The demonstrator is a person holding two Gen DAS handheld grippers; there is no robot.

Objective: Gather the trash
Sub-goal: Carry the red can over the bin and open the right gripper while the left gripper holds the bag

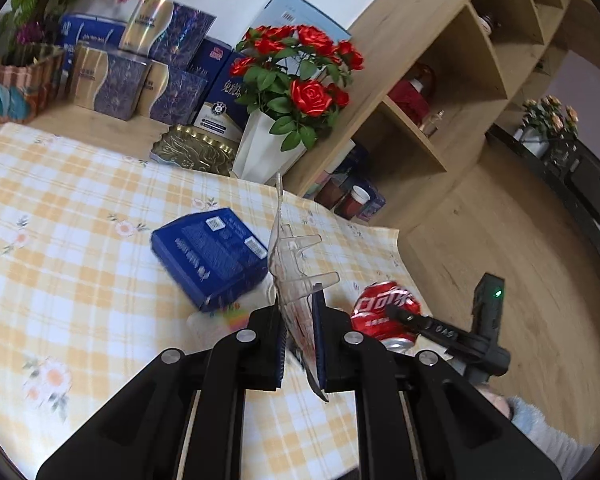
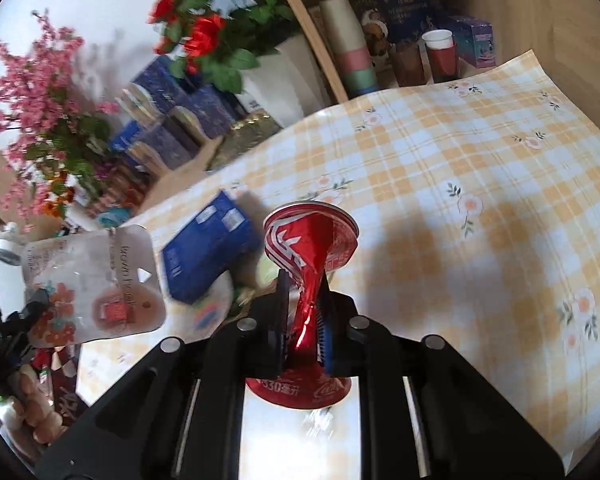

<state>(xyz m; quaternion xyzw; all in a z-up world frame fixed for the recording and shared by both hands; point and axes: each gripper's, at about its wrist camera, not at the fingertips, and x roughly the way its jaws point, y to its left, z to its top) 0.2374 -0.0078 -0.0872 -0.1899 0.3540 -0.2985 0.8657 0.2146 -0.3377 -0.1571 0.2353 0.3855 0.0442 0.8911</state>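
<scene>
My left gripper (image 1: 298, 314) is shut on a clear plastic blister package (image 1: 296, 256), which stands edge-on above the checked tablecloth (image 1: 60, 220). In the right wrist view the same package (image 2: 96, 280) hangs at the left, flat side showing, with a hang tab. My right gripper (image 2: 304, 304) is shut on a crushed red cola can (image 2: 308, 236), pinched flat at its middle and held above the table. That can (image 1: 384, 312) also shows just right of my left fingers. A blue carton (image 1: 210, 256) lies on the cloth beyond both grippers.
A white vase of red roses (image 1: 260, 148), a gold tray (image 1: 192, 152) and stacked gift boxes (image 1: 140, 76) line the table's back. A wooden shelf unit (image 1: 440, 100) with paper cups (image 2: 352, 52) stands at the right. Small wrappers (image 2: 212, 312) lie beside the blue carton.
</scene>
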